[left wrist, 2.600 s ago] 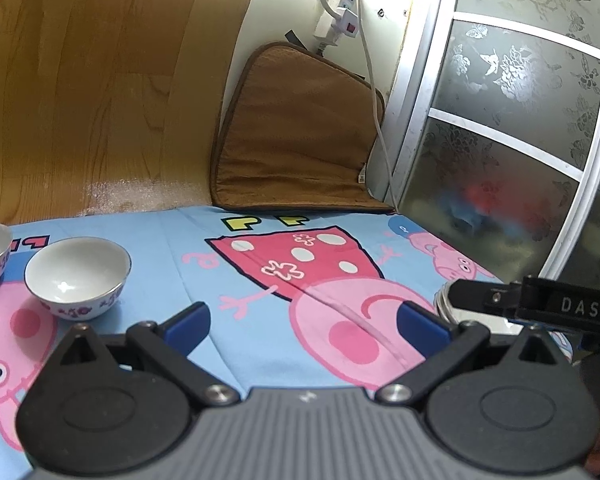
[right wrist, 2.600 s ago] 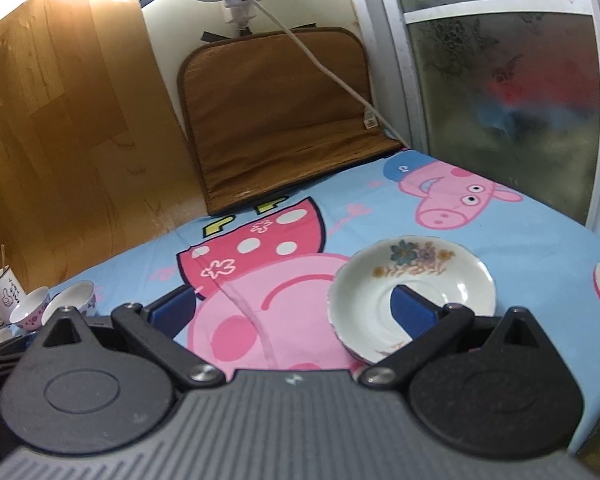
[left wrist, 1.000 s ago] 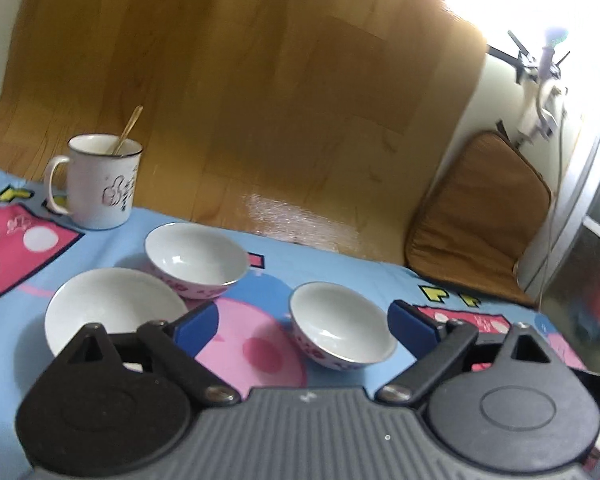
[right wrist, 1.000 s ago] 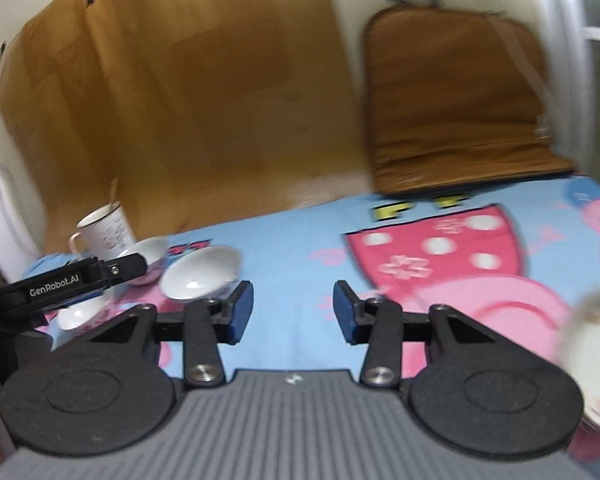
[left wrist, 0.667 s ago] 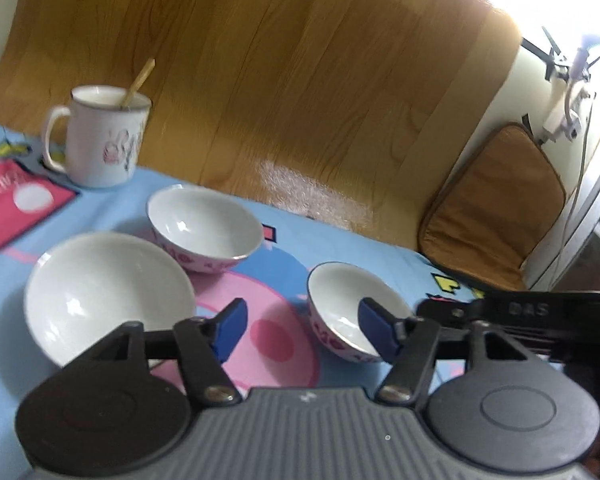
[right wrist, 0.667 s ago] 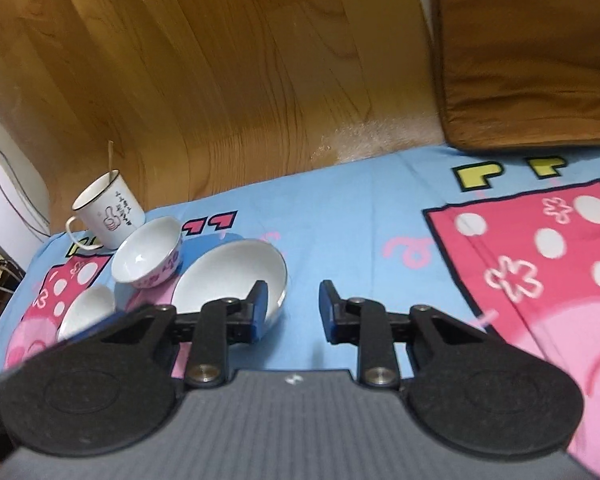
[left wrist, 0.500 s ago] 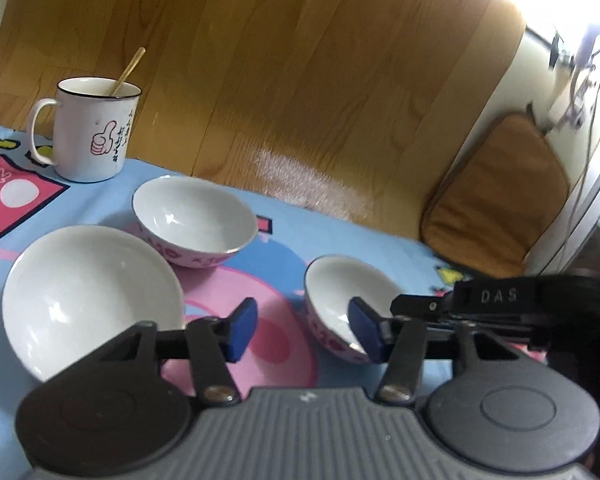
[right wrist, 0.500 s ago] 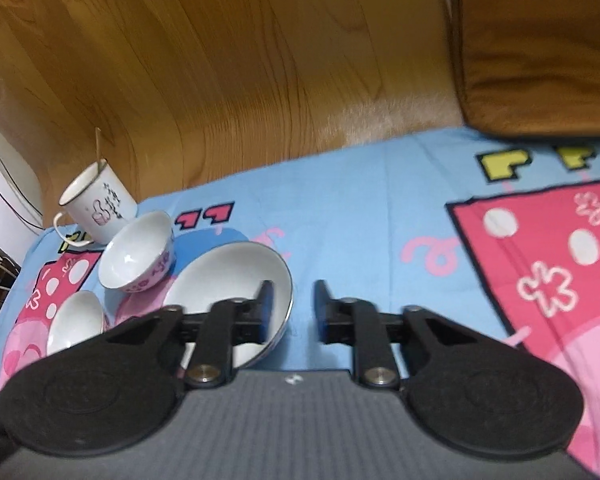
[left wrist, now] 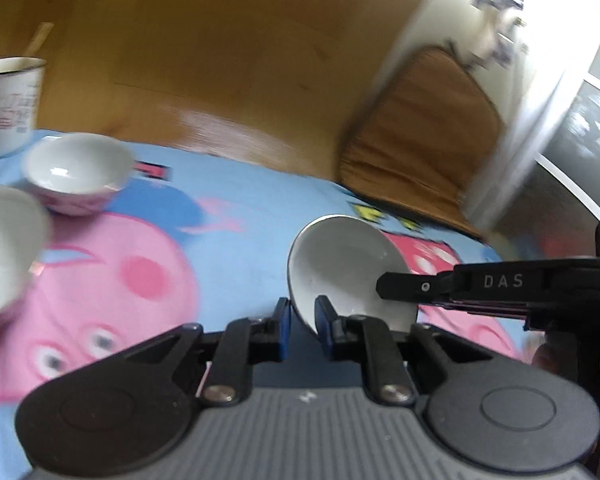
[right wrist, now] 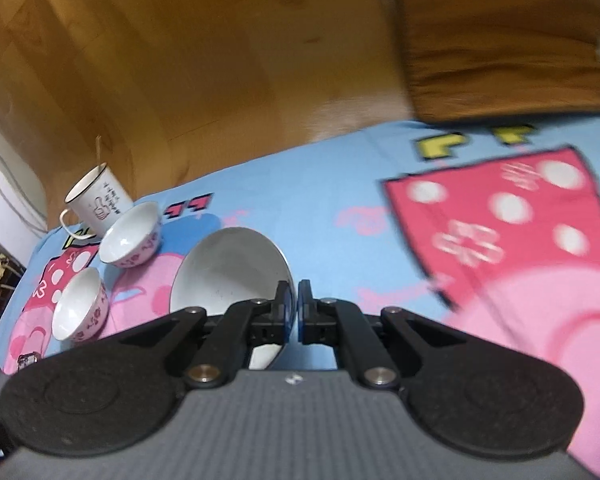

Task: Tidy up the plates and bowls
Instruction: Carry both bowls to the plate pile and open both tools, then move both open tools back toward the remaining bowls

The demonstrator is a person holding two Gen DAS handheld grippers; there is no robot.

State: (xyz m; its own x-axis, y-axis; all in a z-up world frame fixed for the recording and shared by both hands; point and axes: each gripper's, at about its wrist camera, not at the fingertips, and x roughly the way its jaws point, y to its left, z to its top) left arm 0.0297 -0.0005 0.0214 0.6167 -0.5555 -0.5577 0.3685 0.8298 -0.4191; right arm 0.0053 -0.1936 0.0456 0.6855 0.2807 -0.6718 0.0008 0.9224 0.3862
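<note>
A white bowl is tipped up on the blue cartoon cloth. My left gripper is shut on its near left rim, one blue pad inside and one outside. My right gripper reaches in from the right onto the same bowl. In the right wrist view the bowl leans to the left, and my right gripper is shut on its right rim. The bowl's near edge is hidden behind the gripper body.
Two small flower-patterned bowls sit left of the held bowl, and a white mug with a stick in it stands behind them. A wood-panel wall and a brown cushion close off the back.
Both grippers swung from the plate side toward the bowls and came down. Their jaws went from wide apart to shut on the nearest bowl's rim, and the bowl has tipped up.
</note>
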